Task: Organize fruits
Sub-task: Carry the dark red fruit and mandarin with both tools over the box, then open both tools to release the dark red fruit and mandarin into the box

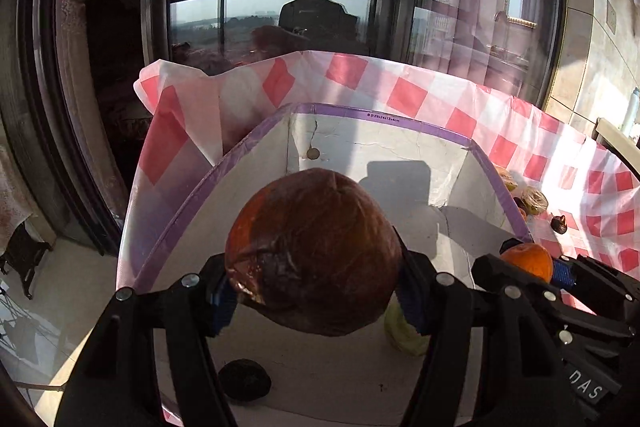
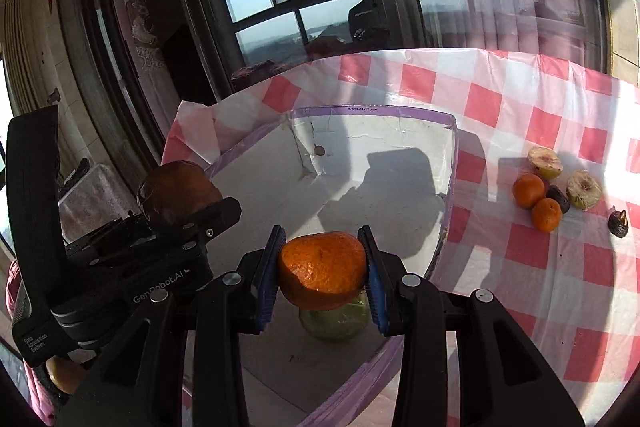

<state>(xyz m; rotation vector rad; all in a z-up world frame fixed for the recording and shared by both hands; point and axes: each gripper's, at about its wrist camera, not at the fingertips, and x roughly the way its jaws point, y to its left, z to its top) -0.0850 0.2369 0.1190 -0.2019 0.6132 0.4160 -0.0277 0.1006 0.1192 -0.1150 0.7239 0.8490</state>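
Observation:
My left gripper (image 1: 314, 291) is shut on a large brown-red round fruit (image 1: 316, 247) and holds it above the white box with a purple rim (image 1: 400, 121). My right gripper (image 2: 322, 275) is shut on an orange (image 2: 322, 269) over the box's near right side; it also shows in the left wrist view (image 1: 528, 261). A green fruit (image 2: 336, 321) lies in the box under the orange. A dark round fruit (image 1: 244, 381) lies on the box floor near the front. The left gripper with its fruit (image 2: 178, 189) shows at the left of the right wrist view.
On the red-and-white checked cloth (image 2: 520, 267), right of the box, lie two small oranges (image 2: 528, 190), two cut pale fruits (image 2: 584, 190) and small dark fruits (image 2: 618, 223). Windows stand behind the table. The table's left edge drops to the floor (image 1: 80, 287).

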